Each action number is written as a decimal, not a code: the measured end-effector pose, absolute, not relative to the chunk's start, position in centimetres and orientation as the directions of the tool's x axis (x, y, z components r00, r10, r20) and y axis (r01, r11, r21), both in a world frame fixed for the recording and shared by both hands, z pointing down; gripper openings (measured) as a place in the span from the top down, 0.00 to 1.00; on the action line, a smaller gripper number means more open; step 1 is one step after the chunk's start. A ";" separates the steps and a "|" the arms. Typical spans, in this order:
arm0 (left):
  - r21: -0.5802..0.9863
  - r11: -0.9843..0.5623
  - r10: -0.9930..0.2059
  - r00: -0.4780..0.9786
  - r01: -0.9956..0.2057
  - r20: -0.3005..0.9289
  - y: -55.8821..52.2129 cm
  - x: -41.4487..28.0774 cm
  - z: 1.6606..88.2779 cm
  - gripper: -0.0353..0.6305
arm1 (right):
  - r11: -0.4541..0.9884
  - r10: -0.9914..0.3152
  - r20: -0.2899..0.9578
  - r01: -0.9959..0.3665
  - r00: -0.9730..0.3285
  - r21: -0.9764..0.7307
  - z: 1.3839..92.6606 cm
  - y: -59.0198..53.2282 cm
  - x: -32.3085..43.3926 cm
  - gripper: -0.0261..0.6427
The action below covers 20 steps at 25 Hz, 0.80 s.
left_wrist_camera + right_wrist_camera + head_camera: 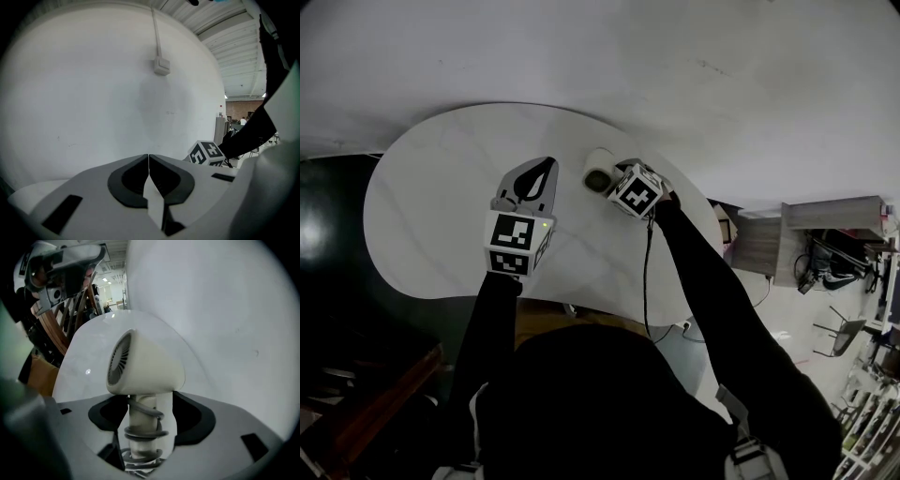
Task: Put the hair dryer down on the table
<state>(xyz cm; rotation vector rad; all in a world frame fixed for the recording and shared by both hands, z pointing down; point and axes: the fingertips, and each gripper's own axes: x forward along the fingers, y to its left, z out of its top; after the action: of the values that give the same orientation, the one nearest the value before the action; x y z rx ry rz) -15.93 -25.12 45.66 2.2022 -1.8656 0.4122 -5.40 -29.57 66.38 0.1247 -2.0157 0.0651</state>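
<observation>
Right gripper view has the hair dryer at mid-frame, its head apparently resting on the white table and its cord-wrapped handle running straight back between the jaws of your right gripper. Those jaws stand wide, with a gap on either side, pressing on nothing. Your way out, I judge, is back along that handle rather than sideways, while your left gripper, clenched and empty, hangs to the lower left in the head view.

You have the cream-white plastic hair dryer resting on the white rounded table, close to its far edge. Its short, stubby barrel shows a grey slotted grille, and grey cord coils round its handle.
</observation>
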 end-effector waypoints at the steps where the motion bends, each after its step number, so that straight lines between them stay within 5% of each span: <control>1: -0.011 -0.169 -0.922 0.154 -0.986 0.354 -25.0 -15.9 45.6 0.92 | 0.995 -0.050 0.905 -0.103 -0.423 0.007 66.6 -28.9 -5.4 0.50; 20: -0.007 -0.169 -0.922 0.156 -0.986 0.354 -24.5 -16.0 45.6 0.92 | 0.995 -0.011 0.911 -0.091 -0.412 -0.030 68.7 -25.2 -5.1 0.50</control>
<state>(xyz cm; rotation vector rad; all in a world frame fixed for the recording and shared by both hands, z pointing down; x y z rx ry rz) -16.03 -24.45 45.61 2.2050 -1.8605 0.4099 -5.07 -25.21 68.66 0.0720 -1.9947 0.0885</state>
